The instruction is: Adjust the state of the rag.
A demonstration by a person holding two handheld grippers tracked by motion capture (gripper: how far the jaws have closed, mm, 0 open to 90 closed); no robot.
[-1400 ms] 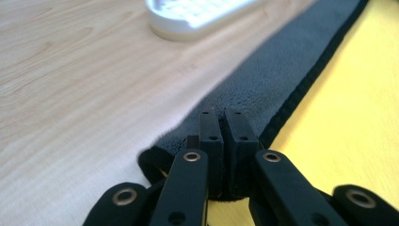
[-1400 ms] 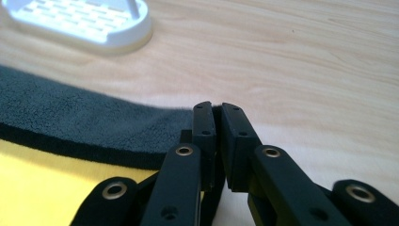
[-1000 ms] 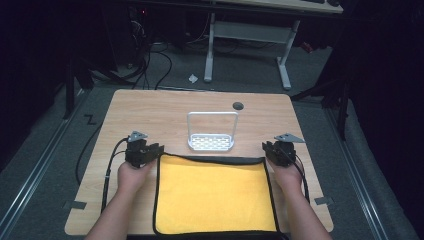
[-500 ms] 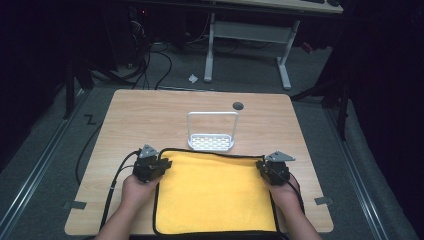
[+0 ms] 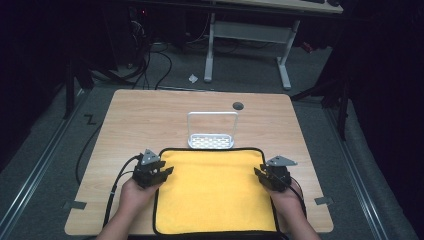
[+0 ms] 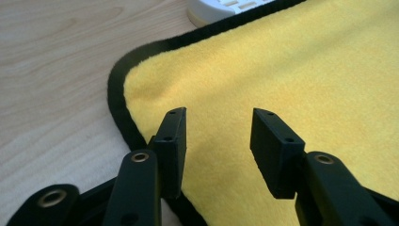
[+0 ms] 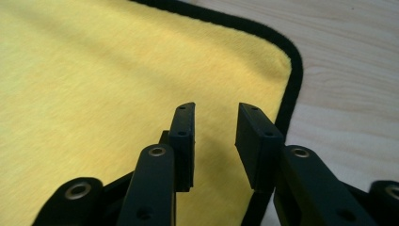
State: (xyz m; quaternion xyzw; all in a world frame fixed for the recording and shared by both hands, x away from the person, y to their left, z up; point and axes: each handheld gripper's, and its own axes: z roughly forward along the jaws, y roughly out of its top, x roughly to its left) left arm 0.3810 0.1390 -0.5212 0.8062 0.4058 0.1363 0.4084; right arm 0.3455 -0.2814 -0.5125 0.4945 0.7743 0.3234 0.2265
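Where cloth ends — rack touching.

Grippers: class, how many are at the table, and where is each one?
2. The left gripper sits at the yellow cloth's left edge, and the right gripper at its right edge. Both are open and hand-held.

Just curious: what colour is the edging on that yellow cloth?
Black, running round the yellow cloth; clearest in the left gripper view.
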